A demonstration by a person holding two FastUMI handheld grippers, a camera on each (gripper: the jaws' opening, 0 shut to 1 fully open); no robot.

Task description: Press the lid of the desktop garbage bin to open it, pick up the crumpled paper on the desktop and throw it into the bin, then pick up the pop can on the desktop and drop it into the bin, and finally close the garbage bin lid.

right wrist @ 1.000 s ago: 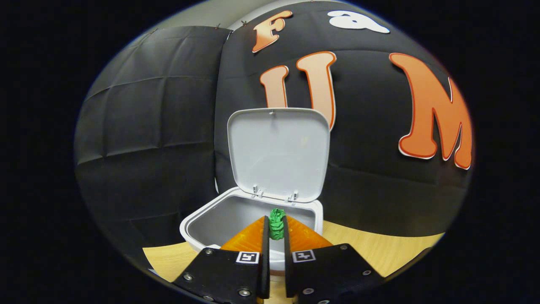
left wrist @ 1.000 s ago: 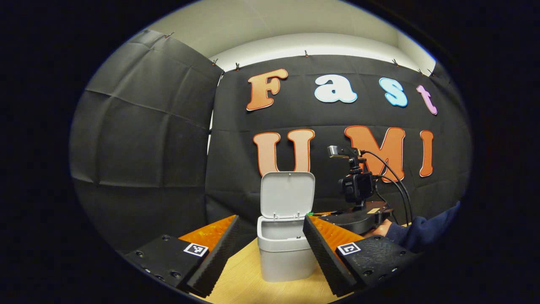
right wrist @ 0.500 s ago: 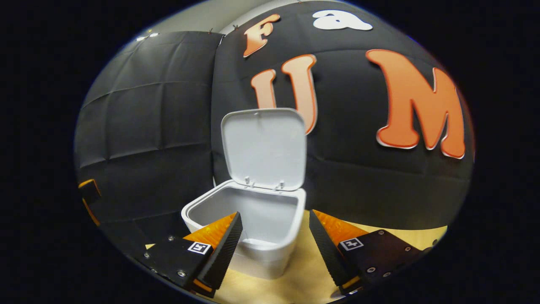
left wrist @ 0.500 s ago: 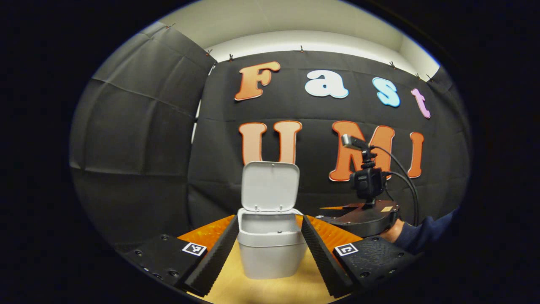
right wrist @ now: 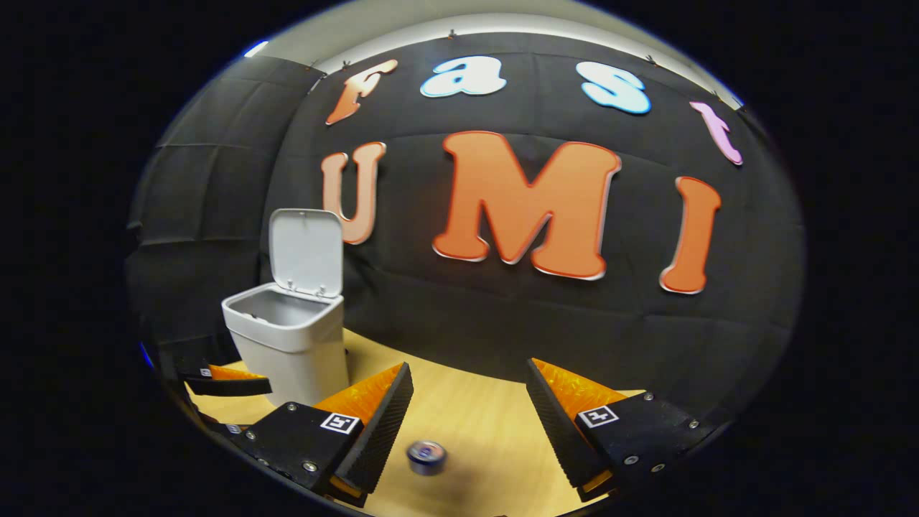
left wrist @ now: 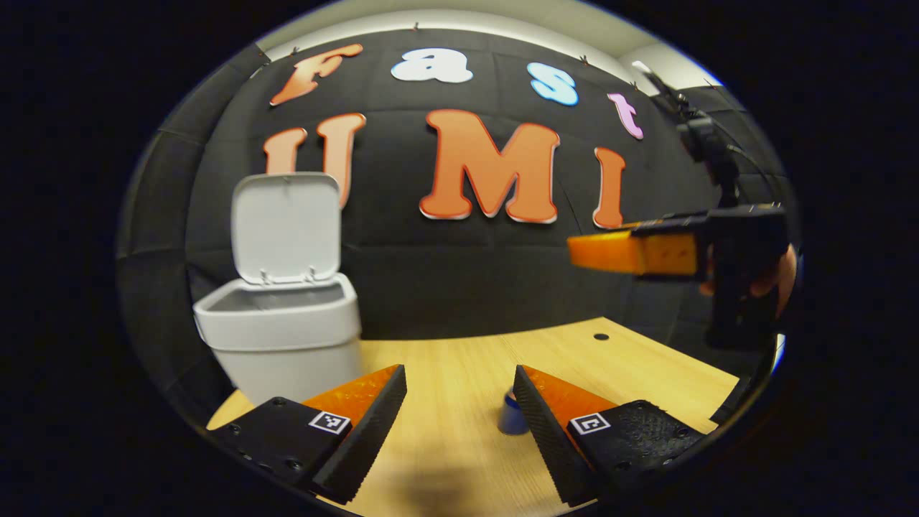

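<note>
In the left gripper view the left gripper (left wrist: pixel 459 402) hangs low over the wooden table (left wrist: pixel 459 445) with its jaws spread wide and nothing between them. The can (left wrist: pixel 512 415) stands upright on the table, just beside the inner edge of one finger, which covers its one side; whether they touch is hard to tell. The bin (left wrist: pixel 283 337) stands to one side near the black cloth wall (left wrist: pixel 467 280), its lid (left wrist: pixel 286 226) tipped up and back; its inside is mostly hidden behind the front rim, so no paper can be made out. Farther off, the right gripper (left wrist: pixel 632 253) shows blurred and side-on, held by a hand (left wrist: pixel 779 276) cut off at the edge.

In the right gripper view the right gripper (right wrist: pixel 467 409) is also released — jaws wide apart, empty. The can (right wrist: pixel 426 457) sits below, seen from above, blurred, close to one finger but apart from it. The bin (right wrist: pixel 291 345) stands open, its floor out of sight. Part of the left gripper (right wrist: pixel 226 380) pokes in beside the bin's base, mostly cut off.
</note>
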